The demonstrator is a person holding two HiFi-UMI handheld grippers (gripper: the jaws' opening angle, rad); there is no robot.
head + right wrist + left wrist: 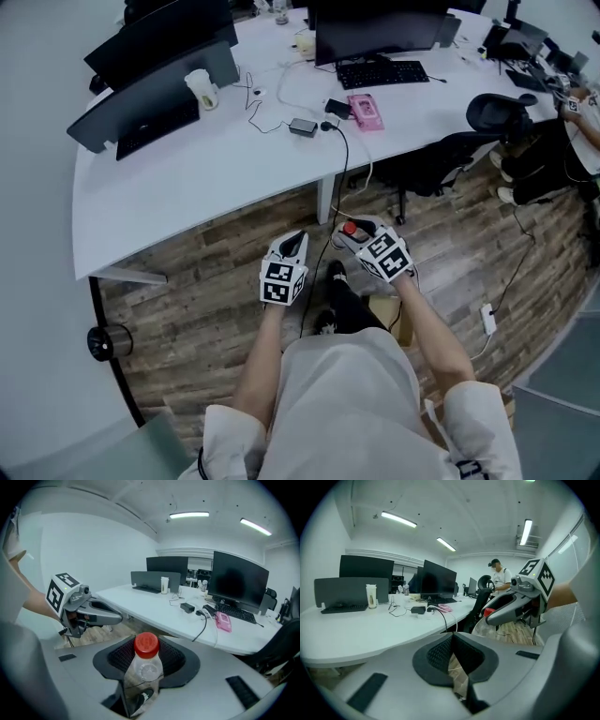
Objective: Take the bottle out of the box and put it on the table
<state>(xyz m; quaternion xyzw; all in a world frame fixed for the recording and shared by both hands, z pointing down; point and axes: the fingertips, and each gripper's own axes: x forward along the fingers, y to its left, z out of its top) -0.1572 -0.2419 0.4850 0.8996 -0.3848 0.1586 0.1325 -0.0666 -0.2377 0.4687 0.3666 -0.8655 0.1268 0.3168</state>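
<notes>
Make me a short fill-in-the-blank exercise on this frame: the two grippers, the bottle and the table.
1. The right gripper is shut on a clear bottle with a ___ cap.
2. The left gripper is ___, with nothing in it.
3. The bottle is not yet on the ___ table.
Missing words: red; shut; white.

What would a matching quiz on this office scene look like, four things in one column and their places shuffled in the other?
Things
1. clear plastic bottle with a red cap
2. pink rectangular case
3. white lidded cup
4. black office chair

Places
A. on the white curved table, toward its left end in the head view
B. standing off the table's right side
C. clamped in the right tongs
D. on the table, beside the black keyboard

Pairs: 1-C, 2-D, 3-A, 4-B
</notes>
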